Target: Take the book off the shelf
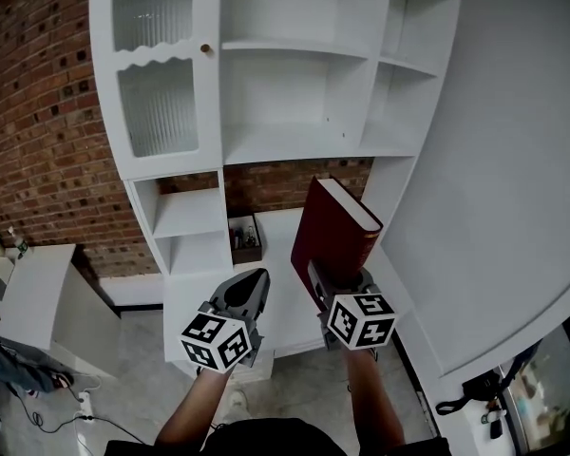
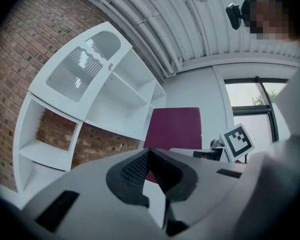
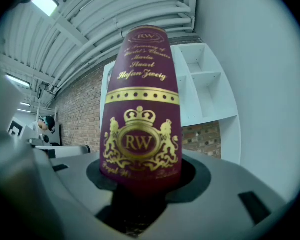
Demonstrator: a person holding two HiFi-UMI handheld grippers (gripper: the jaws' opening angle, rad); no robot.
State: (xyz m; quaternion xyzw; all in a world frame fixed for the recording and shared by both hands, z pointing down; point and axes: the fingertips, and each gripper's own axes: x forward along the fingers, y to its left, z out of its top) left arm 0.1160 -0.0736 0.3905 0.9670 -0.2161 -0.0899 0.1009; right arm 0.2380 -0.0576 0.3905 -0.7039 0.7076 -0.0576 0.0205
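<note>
While your right gripper [image 1: 335, 278] fingers are gripping the book [image 1: 334, 226] clear of the shelf [image 1: 294, 142], left gripper [image 1: 255, 281] fingers closed empty, you are likely needing a set-down spot next.

I read this as a lab or studio in an industrial loft, dressed with some home furniture. In the head view a bare brick wall [image 1: 38, 112] fills nine to eleven o'clock, and a white shelf unit [image 1: 294, 141] with a ribbed-glass door [image 1: 157, 103] stands against it at twelve. Exposed ceiling pipes [image 2: 140, 14] and a strip light [image 3: 45, 3] run overhead. At seven o'clock, loose cables [image 1: 38, 414] trail on the floor beside a white desk [image 1: 33, 288].
</note>
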